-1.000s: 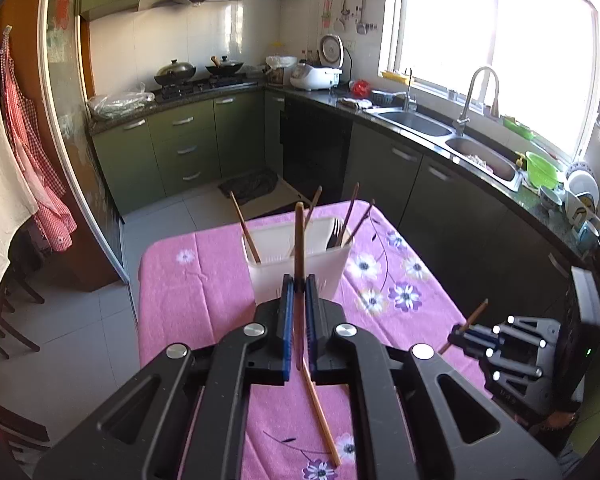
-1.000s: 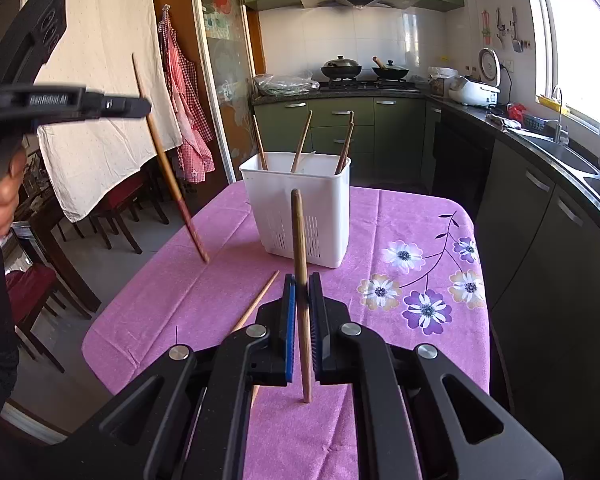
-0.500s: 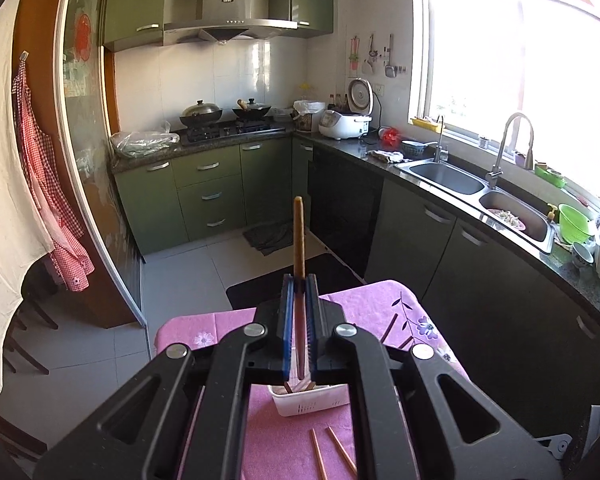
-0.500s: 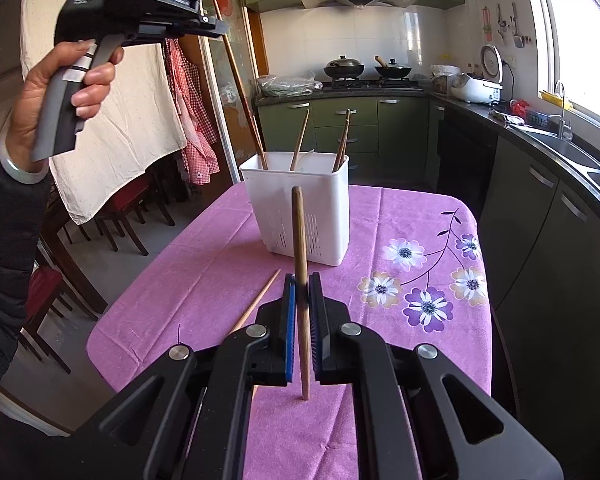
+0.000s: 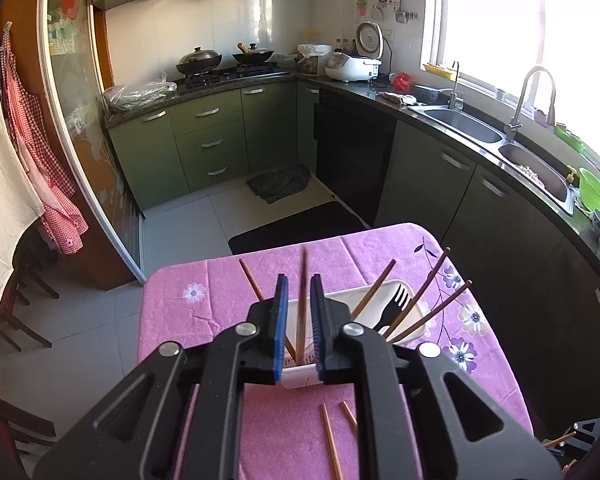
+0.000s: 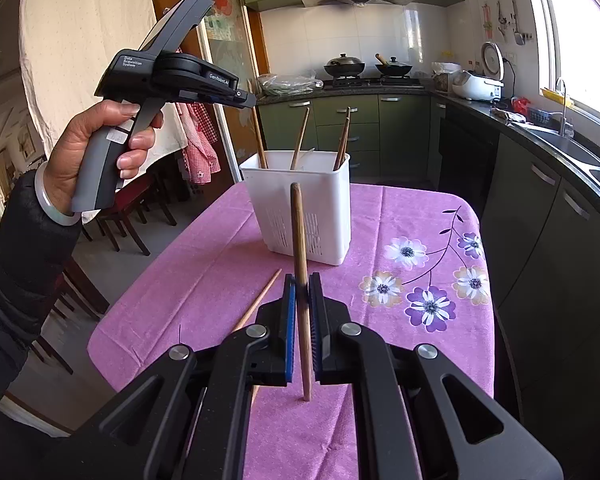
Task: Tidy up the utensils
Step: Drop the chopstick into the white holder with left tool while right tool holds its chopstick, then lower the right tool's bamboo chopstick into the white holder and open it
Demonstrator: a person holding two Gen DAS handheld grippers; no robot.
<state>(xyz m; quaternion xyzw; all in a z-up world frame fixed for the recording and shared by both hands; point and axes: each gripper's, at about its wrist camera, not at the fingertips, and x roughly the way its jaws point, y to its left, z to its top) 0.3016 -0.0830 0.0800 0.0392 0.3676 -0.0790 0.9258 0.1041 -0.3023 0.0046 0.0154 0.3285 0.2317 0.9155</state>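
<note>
A white utensil holder (image 6: 300, 204) stands on the pink flowered tablecloth (image 6: 400, 216) and holds several wooden chopsticks and a black fork (image 5: 396, 300). My left gripper (image 5: 299, 300) hovers over the holder (image 5: 380, 292), jaws apart, with a chopstick (image 5: 301, 300) standing loose between them, its lower end inside the holder. It also shows in the right wrist view (image 6: 248, 98), raised above the holder's left corner. My right gripper (image 6: 302, 292) is shut on an upright wooden chopstick (image 6: 299, 240), in front of the holder.
Loose chopsticks lie on the cloth (image 5: 330, 436), (image 5: 348, 414), (image 6: 260, 300). Green kitchen cabinets (image 5: 208, 144), a stove and a sink (image 5: 460, 124) ring the room. Chairs (image 6: 132, 208) stand to the table's left.
My left gripper came down over the holder, lowered its chopstick into it and opened. My right gripper has stayed still with its chopstick.
</note>
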